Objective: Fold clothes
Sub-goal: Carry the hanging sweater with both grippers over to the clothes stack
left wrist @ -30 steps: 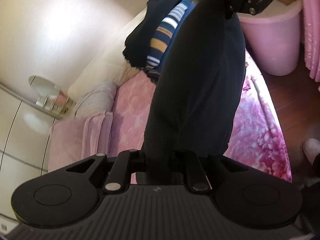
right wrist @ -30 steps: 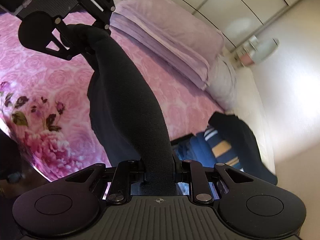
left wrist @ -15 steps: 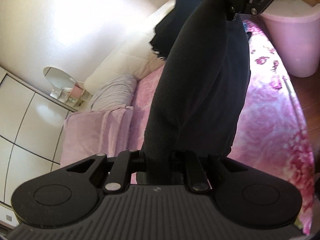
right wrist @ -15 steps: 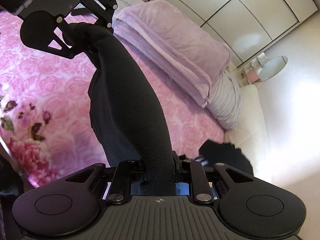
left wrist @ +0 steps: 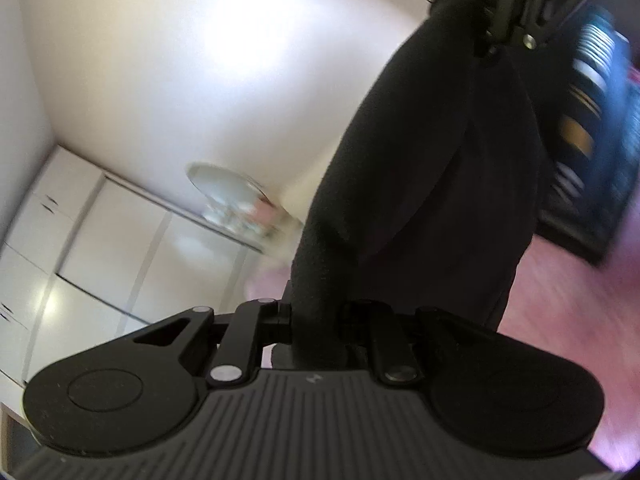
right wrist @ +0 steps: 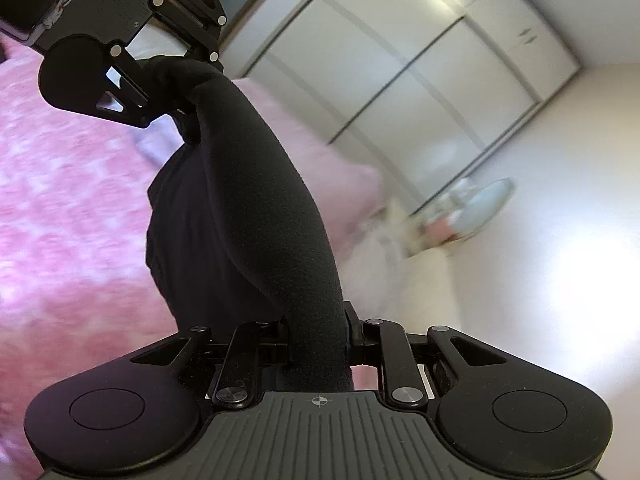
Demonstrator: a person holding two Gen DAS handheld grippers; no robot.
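I hold the black cloth up over the pink bed, L gripper & R gripper both pinching its top edge. No words to read.

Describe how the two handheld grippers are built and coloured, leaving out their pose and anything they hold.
The left gripper and the right gripper look alike: matt black, with a grey ribbed plate at the base flanked by two rounded black lobes bearing circular recesses. Black link bars with silver rivets drive the fingers. A small round mark sits at the ribbed plate's top edge. No cables, hands or sleeves are visible.
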